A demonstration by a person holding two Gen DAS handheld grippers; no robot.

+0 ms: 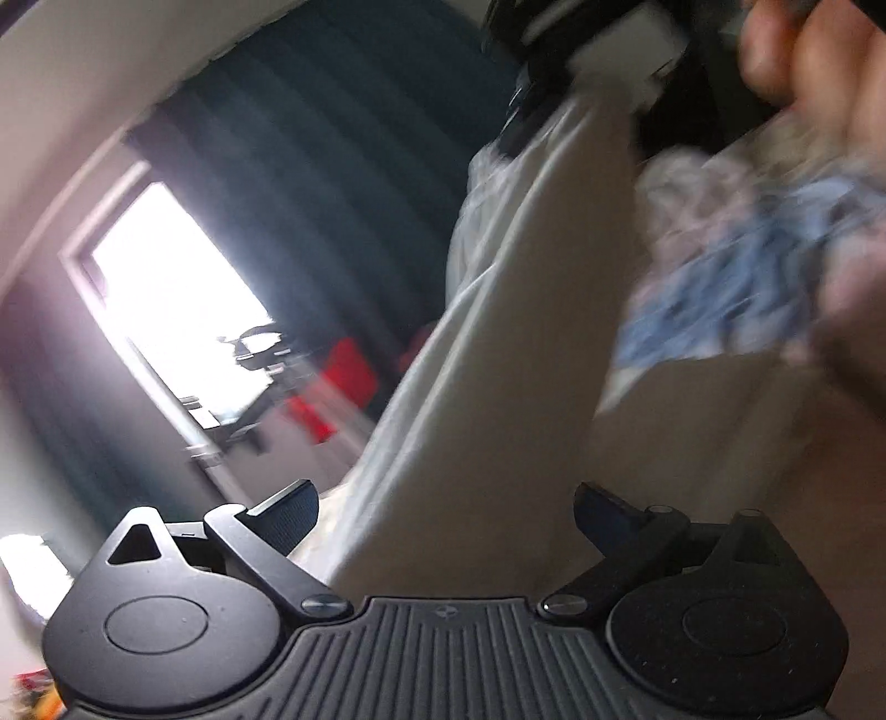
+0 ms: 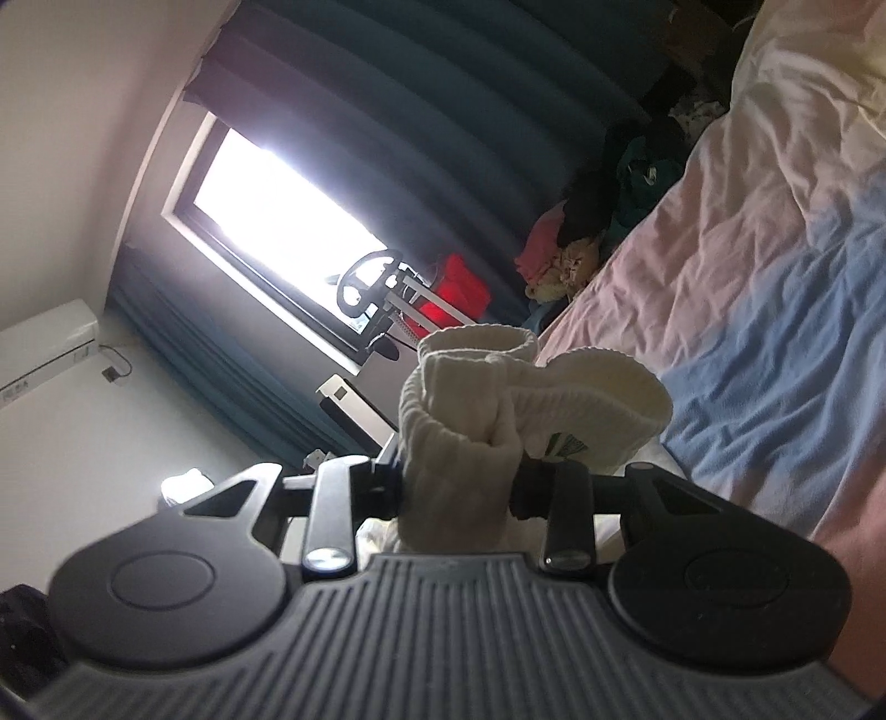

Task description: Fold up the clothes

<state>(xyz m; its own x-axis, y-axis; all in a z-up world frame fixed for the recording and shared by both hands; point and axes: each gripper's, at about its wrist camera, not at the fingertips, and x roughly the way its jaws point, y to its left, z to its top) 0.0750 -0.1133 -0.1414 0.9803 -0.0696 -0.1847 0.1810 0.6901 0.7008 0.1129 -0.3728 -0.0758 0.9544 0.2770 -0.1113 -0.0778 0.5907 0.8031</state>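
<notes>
My right gripper (image 2: 459, 482) is shut on a pair of cream ribbed socks (image 2: 498, 399), whose cuffs stick up between the fingers, held above the bed. My left gripper (image 1: 446, 507) is open and empty, its fingers spread wide. Ahead of it hangs a long cream cloth (image 1: 498, 343), which runs up to the other gripper and a hand (image 1: 803, 50) at the top right. A blue and white patterned garment (image 1: 736, 266) lies blurred at the right. The left wrist view is tilted and motion-blurred.
A bed with a pink, blue and white sheet (image 2: 747, 266) fills the right. A pile of clothes (image 2: 581, 243) lies at its far end. A bright window (image 2: 288, 221), dark teal curtains (image 2: 443, 111), a red object (image 2: 454, 293) and a wall air conditioner (image 2: 44, 343) stand behind.
</notes>
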